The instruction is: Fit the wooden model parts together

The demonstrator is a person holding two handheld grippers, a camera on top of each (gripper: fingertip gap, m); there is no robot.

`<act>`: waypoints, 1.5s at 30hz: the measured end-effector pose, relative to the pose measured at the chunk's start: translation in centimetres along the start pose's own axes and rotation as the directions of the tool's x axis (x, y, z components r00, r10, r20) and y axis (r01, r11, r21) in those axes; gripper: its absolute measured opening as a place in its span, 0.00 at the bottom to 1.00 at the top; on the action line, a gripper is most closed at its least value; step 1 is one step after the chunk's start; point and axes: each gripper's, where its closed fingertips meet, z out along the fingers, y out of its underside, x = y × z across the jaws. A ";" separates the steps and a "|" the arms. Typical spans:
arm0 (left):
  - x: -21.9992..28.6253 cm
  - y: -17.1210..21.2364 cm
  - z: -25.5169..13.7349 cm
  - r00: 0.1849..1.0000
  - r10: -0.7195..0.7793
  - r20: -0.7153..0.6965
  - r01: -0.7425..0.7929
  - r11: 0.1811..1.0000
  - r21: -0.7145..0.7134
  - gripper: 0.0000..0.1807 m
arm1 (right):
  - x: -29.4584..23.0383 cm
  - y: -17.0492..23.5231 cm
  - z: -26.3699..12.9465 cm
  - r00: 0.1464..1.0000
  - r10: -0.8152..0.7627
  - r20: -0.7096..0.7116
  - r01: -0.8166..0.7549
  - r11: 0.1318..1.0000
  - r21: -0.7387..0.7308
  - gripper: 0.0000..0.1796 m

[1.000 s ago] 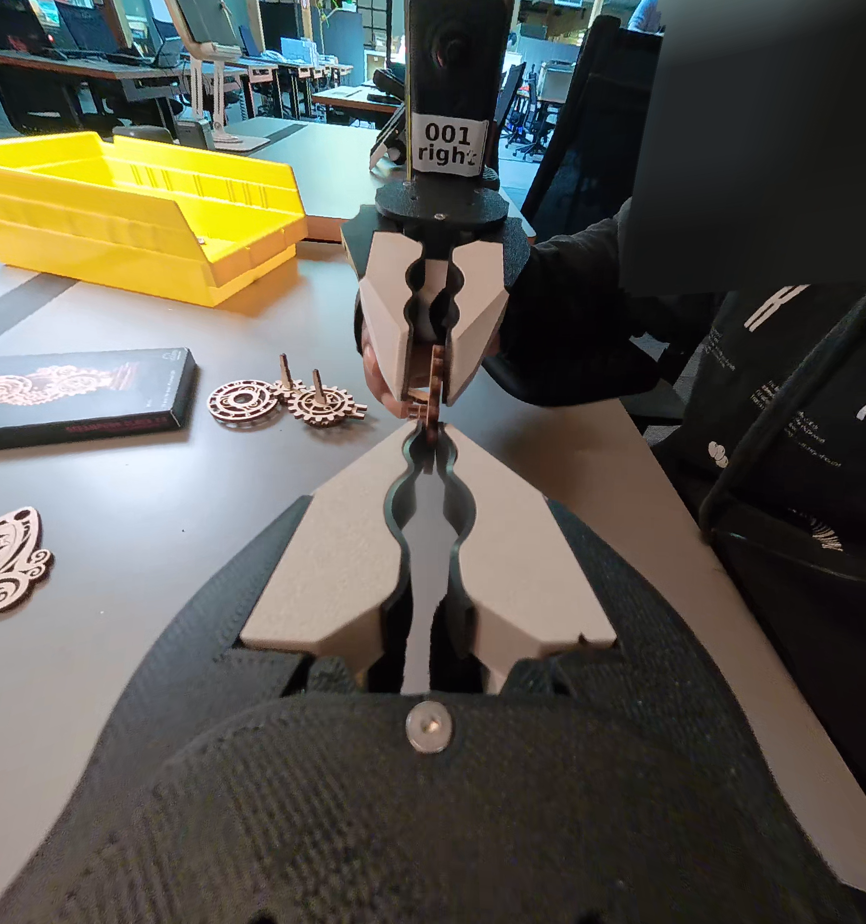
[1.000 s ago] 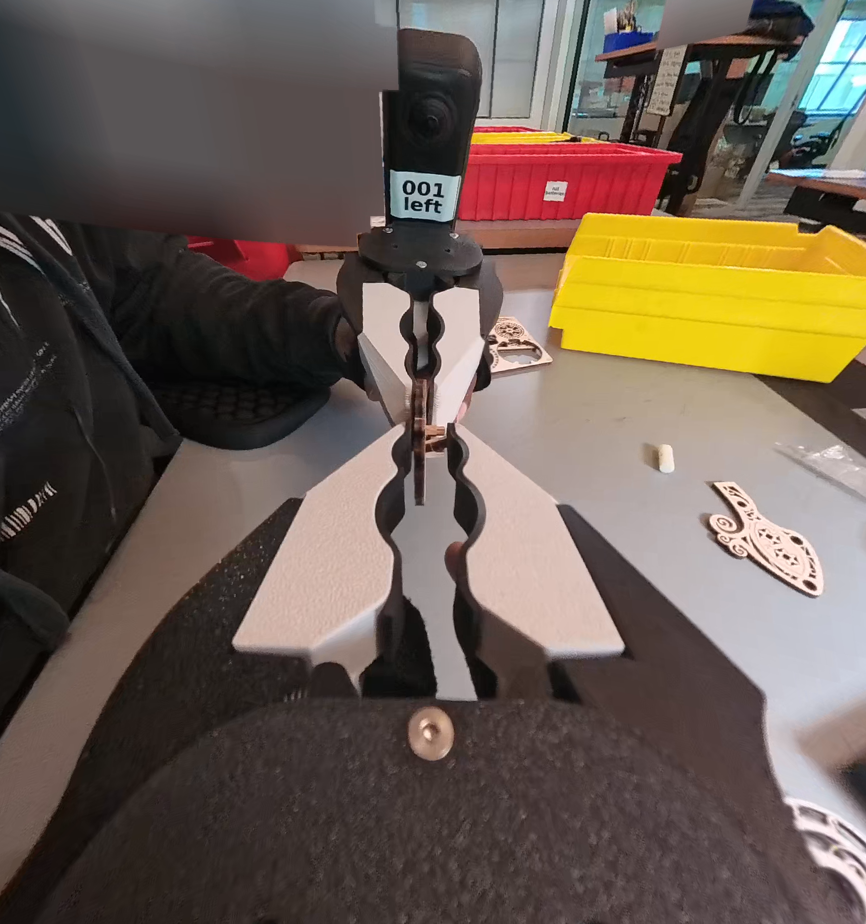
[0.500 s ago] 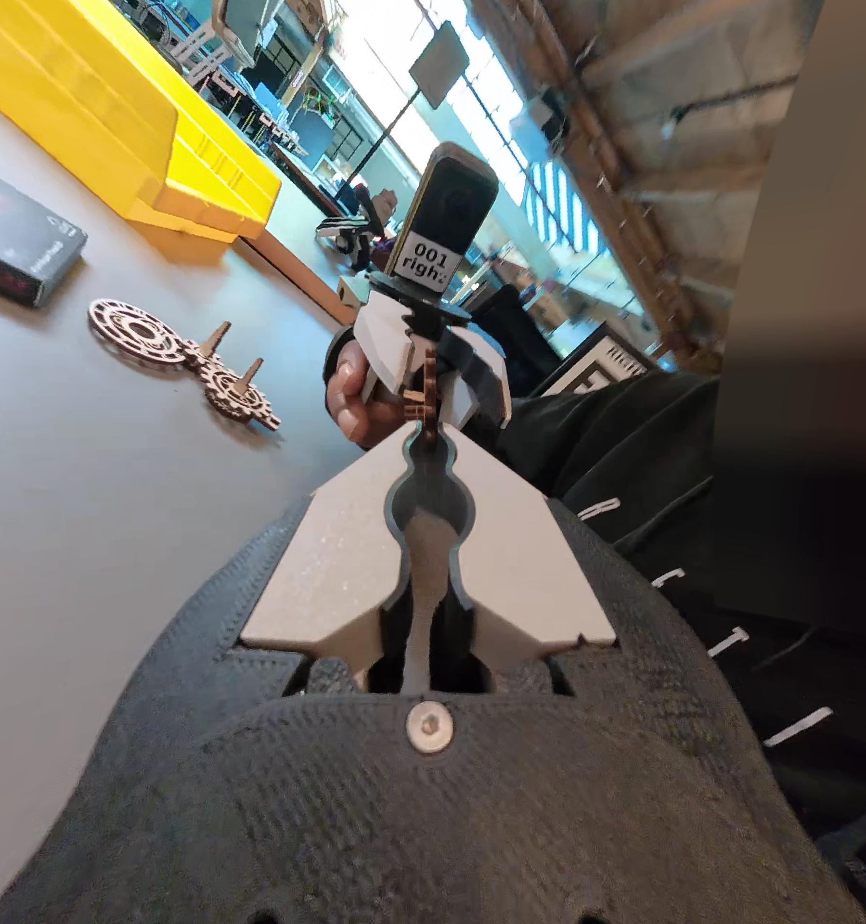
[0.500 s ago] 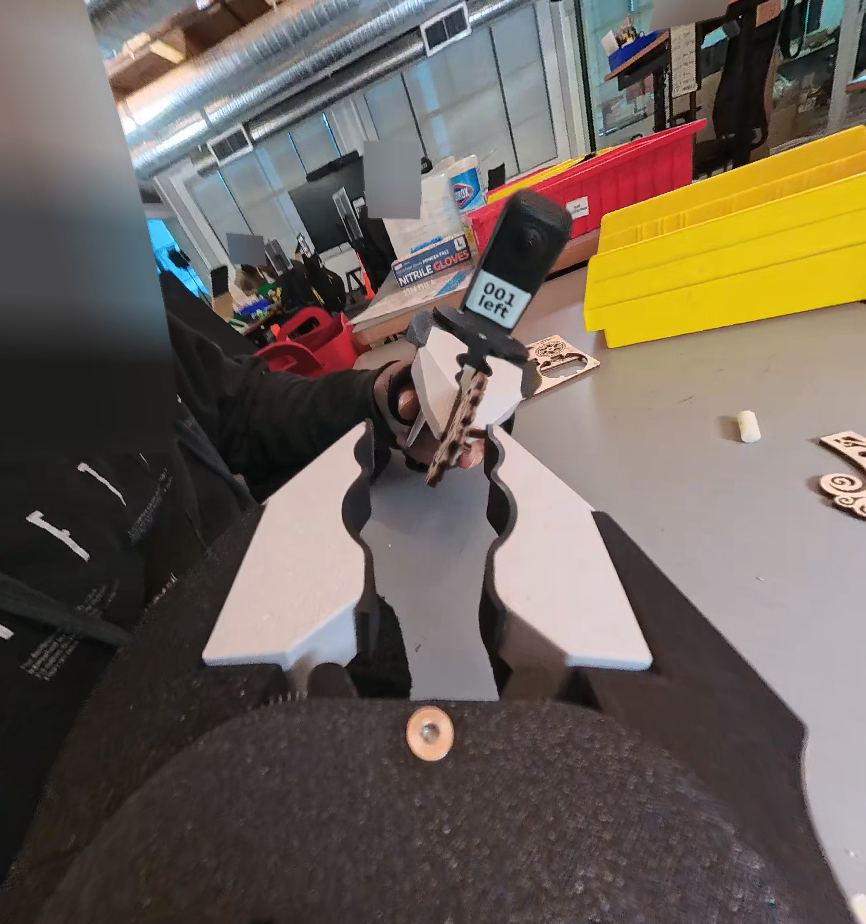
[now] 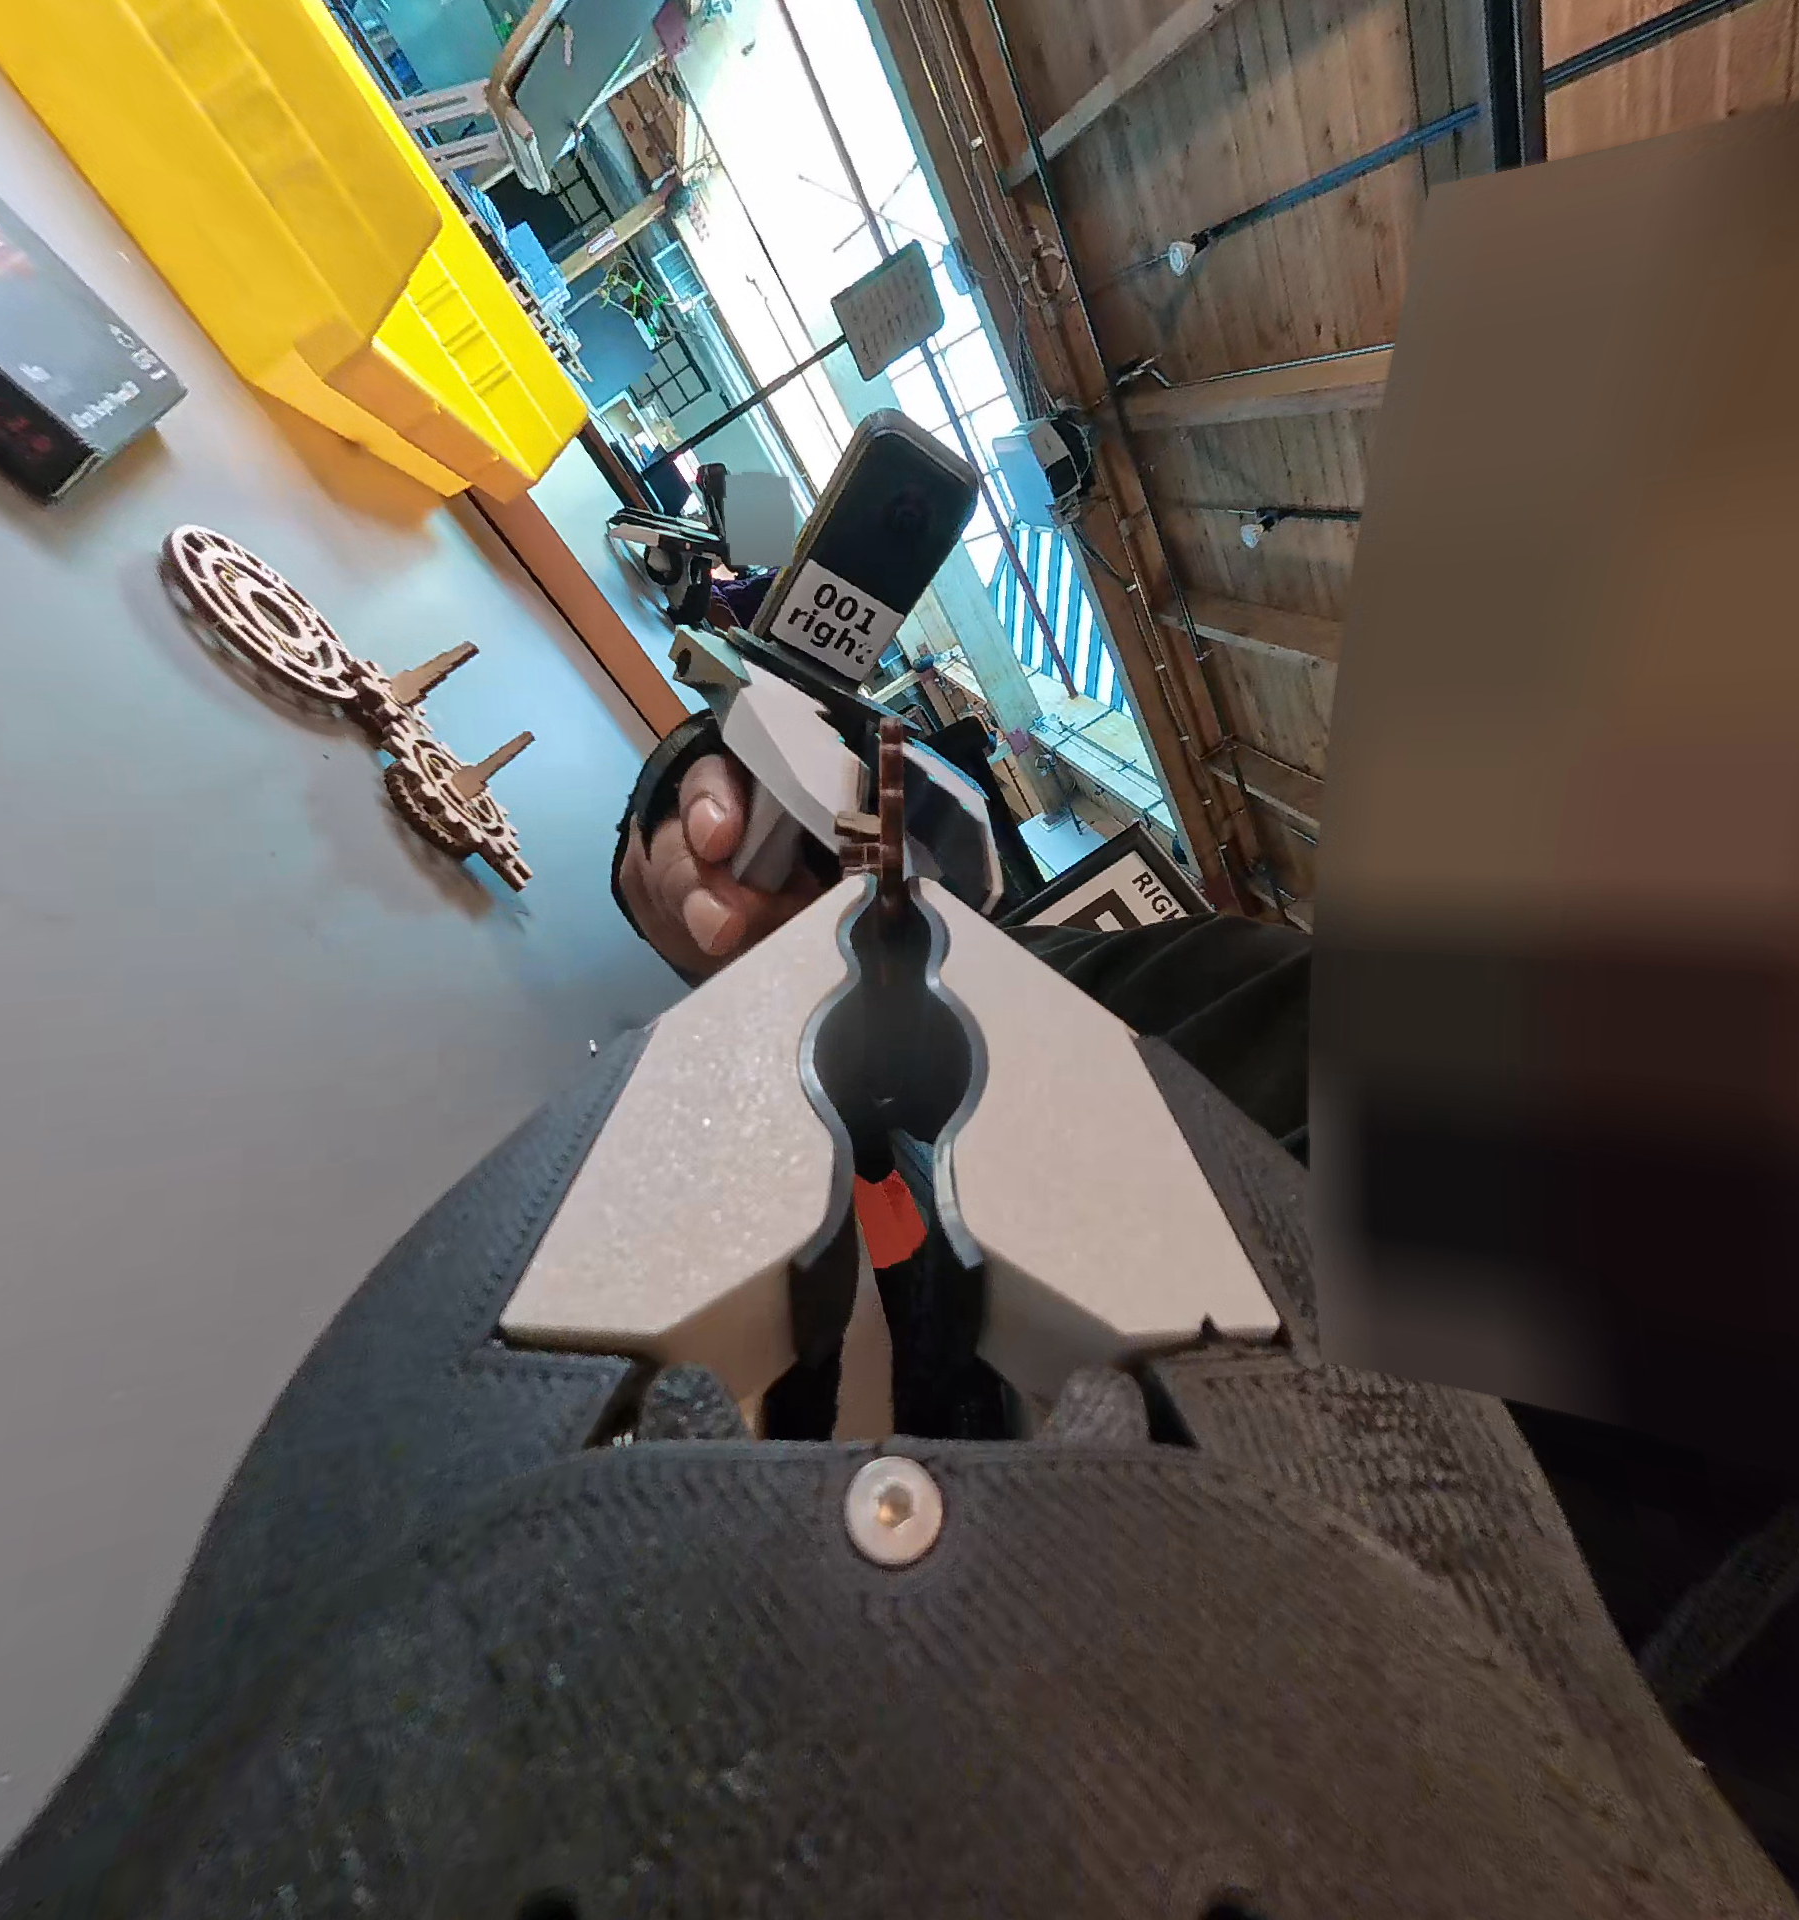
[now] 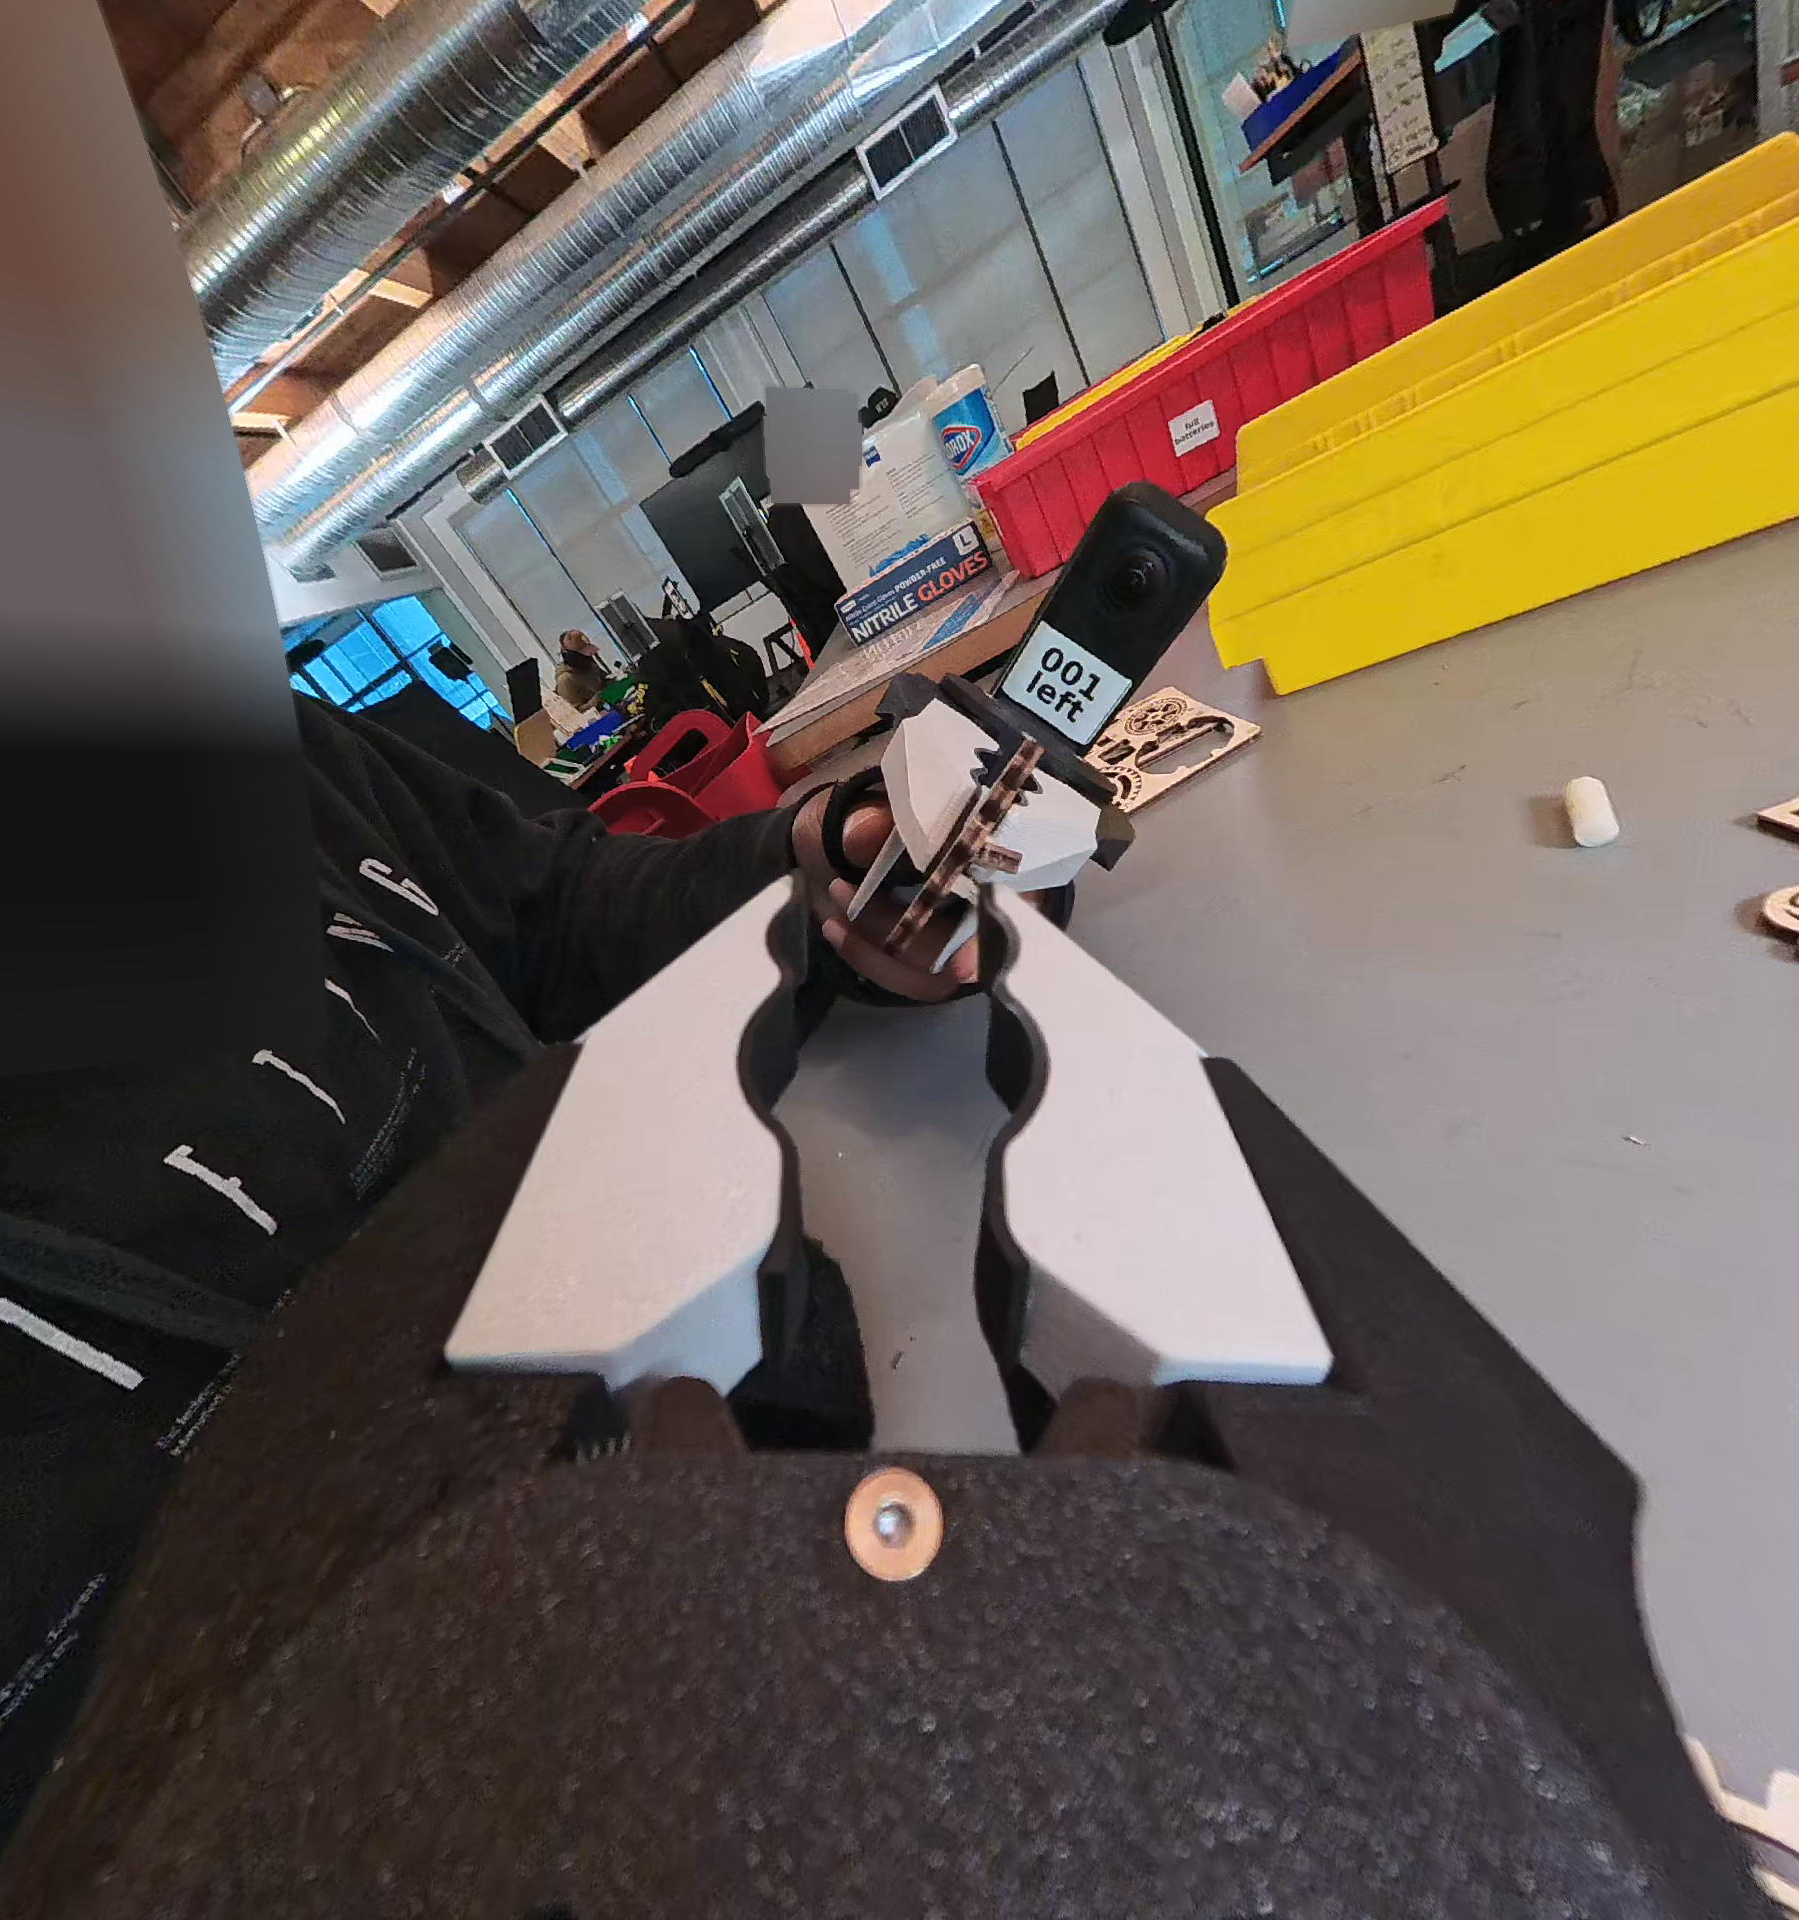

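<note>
Only right wrist view shows right hand-held gripper point(image 6: 890, 920) empty.

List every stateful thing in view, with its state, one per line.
left gripper: shut on the wooden gear piece, raised off the table
right gripper: open, nothing between its fingers
wooden gear piece: held edge-on, small part fitted into it
gear assembly: flat on the table, pegs upright
yellow bin: on the table
</note>
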 end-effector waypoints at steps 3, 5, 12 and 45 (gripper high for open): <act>-0.4 0.1 0.0 0.999 0.025 0.026 -0.025 1.000 -0.012 0.01 | 0.4 0.2 0.0 1.000 0.014 -0.021 -0.015 1.000 -0.012 0.11; -0.6 0.2 0.1 0.996 0.068 0.050 -0.066 0.997 -0.032 0.01 | 1.1 0.5 0.0 0.998 0.003 -0.060 -0.005 1.000 -0.026 0.03; -3.7 0.8 -1.7 0.866 0.415 0.278 -0.346 0.900 -0.266 0.17 | 4.0 3.0 -1.2 0.766 -0.594 -0.244 0.482 0.783 -0.393 0.01; -9.3 7.0 -0.8 0.572 0.806 0.150 -0.429 0.450 -0.783 0.34 | 4.5 10.0 -2.8 0.722 -0.691 0.017 0.442 0.443 -0.780 0.04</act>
